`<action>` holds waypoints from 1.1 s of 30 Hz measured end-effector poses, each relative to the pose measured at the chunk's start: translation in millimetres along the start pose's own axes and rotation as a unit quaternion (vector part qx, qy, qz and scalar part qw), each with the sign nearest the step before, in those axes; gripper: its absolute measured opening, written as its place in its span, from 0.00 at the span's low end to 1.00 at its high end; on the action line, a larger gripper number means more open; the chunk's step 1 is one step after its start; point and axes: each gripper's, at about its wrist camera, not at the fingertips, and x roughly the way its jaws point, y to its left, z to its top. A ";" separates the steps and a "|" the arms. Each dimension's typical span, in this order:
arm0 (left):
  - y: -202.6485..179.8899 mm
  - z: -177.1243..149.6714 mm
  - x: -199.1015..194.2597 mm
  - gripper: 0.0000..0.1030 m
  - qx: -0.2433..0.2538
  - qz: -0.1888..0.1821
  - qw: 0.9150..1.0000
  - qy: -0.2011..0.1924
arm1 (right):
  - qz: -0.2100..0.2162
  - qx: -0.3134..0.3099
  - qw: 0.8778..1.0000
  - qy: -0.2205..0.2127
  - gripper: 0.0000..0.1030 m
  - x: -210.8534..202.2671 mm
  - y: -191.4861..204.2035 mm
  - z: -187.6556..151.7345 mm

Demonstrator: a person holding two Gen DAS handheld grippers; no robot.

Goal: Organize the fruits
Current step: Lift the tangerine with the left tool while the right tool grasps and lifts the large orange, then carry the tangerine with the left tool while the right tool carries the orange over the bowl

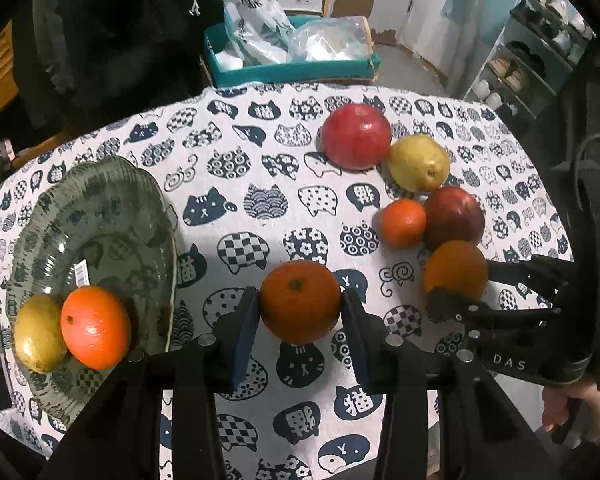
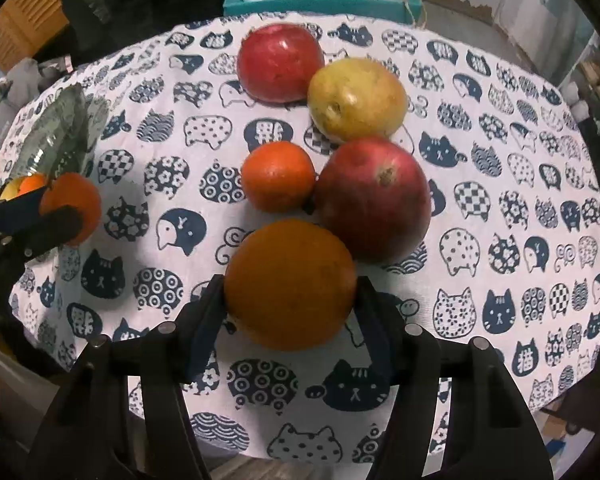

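Glass plate with two fruits so far; left gripper pinching a tangerine, right gripper clamping an orange; four left on tablecloth.

Cat-print tablecloth; teal box with plastic bags; shoe rack.

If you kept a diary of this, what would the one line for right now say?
left gripper: shut on tangerine | right gripper: shut on orange | glass plate: two fruits
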 end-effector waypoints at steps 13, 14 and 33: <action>0.0 9.2 -40.9 0.41 -0.004 0.013 0.999 -0.053 | -0.014 -0.019 0.997 -0.076 0.62 -46.0 11.2 13.9; 0.4 10.2 -43.4 0.41 -0.005 0.014 0.998 -0.057 | -0.017 -0.022 0.996 -0.083 0.62 -50.8 11.9 14.2; 19.7 21.7 -120.6 0.41 -0.026 0.028 0.988 -0.150 | -0.008 -0.056 0.979 -0.195 0.62 -130.6 44.1 35.3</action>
